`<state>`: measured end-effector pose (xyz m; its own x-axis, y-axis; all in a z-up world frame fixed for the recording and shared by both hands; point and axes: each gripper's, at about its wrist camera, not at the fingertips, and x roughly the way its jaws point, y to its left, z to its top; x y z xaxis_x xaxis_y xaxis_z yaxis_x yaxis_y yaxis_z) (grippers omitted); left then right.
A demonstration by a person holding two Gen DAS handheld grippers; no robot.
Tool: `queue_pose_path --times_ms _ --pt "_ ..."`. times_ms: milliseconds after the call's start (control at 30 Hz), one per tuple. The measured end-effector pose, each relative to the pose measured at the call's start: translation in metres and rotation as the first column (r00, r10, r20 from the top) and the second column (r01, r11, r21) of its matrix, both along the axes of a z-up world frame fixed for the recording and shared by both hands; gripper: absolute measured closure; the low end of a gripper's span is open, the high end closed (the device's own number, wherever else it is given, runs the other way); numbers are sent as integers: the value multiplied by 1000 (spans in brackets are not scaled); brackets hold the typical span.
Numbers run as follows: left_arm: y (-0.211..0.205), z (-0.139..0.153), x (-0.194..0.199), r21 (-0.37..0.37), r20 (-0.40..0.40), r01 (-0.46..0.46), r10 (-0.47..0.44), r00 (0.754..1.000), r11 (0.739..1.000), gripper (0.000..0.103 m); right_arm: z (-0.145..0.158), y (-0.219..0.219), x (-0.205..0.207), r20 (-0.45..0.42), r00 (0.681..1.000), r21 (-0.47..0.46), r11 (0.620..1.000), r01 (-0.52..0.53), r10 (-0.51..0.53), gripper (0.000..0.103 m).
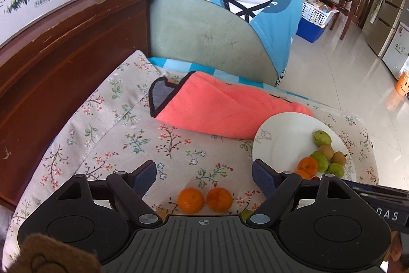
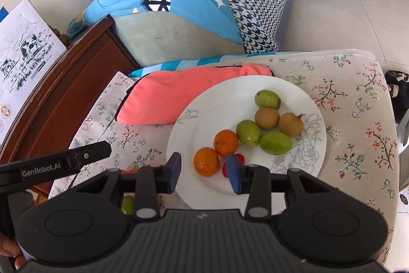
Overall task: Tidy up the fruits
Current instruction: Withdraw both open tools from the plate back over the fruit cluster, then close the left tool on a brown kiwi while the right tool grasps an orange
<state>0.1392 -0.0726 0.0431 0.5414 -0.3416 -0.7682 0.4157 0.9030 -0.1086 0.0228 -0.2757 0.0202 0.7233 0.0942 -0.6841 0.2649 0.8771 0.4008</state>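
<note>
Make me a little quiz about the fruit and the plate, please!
1. How many oranges lie on the white plate?
2. True or false: the two oranges on the flowery cloth touch the plate.
3. Which is nearest the plate's far rim: A) a green fruit, B) a brown fruit, C) an orange?

Key:
1. Two.
2. False: they lie apart from it, on the cloth in front of the left gripper, whose jaws stand open and empty.
3. A.
</note>
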Motion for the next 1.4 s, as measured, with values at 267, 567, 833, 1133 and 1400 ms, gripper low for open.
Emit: queue_pose_path --times_ms 267,567,833,1133,1400 --pt "25 -6 14 3 -46 -51 51 998 999 20 -6 29 -1 6 992 -32 991 -129 129 62" --pt "46 -21 14 70 -54 -69 73 996 995 20 -14 56 0 -4 965 -55 964 -260 260 62" --pt "55 -37 15 70 -118 -65 73 990 995 20 -24 76 2 -38 935 -71 933 -353 351 62" --pt "52 -51 13 94 -157 -57 71 985 994 20 -32 92 7 -82 918 -138 907 -397 389 62" --pt "52 -65 15 102 -179 -70 88 980 992 20 -36 99 10 -99 913 -166 898 -408 397 62"
